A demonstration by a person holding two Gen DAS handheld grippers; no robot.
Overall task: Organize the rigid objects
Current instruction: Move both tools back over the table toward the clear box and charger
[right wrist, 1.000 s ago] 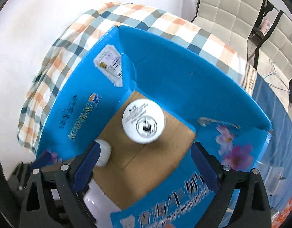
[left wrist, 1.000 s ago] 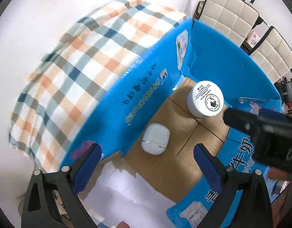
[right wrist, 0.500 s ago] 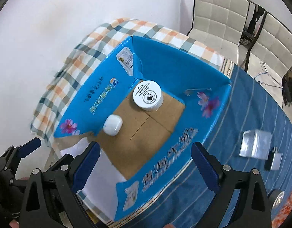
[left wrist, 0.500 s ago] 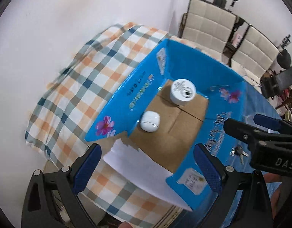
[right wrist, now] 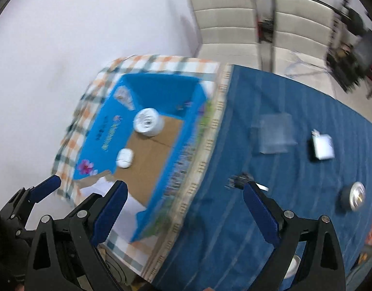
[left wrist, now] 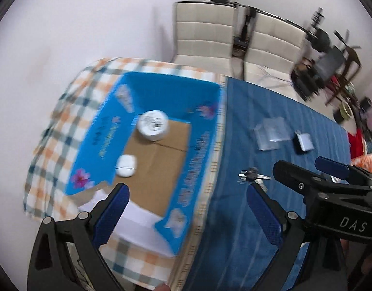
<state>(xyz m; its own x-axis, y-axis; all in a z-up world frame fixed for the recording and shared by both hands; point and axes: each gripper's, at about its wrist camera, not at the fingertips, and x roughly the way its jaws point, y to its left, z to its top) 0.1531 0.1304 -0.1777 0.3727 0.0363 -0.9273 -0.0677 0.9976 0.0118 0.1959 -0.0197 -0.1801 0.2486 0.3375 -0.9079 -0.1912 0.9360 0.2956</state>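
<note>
An open blue cardboard box point(left wrist: 200, 150) point(right wrist: 183, 150) sits on a checked cloth at the table's left end. Inside it stand a white round jar point(left wrist: 153, 125) point(right wrist: 147, 122) and a small white case point(left wrist: 126, 165) point(right wrist: 124, 158). On the blue cloth to the right lie a bunch of keys point(left wrist: 252, 175) point(right wrist: 241, 180), a clear plastic box point(left wrist: 272, 133) point(right wrist: 275, 133), a small white block point(left wrist: 304, 141) point(right wrist: 322, 147) and a round silver-topped object point(right wrist: 353, 195). My left gripper point(left wrist: 186, 215) and right gripper point(right wrist: 183, 214) are both open and empty, high above the table. The right gripper also shows in the left wrist view point(left wrist: 331, 181).
The blue striped cloth point(right wrist: 295, 92) covers the right part of the table, the checked cloth point(left wrist: 72, 111) the left. Two beige chairs point(left wrist: 205, 38) stand behind the table against a white wall. Furniture and clutter fill the far right background.
Both grippers have risen and pulled back from over the box and swung right. The blue cloth with the keys, clear box and white block has come into view.
</note>
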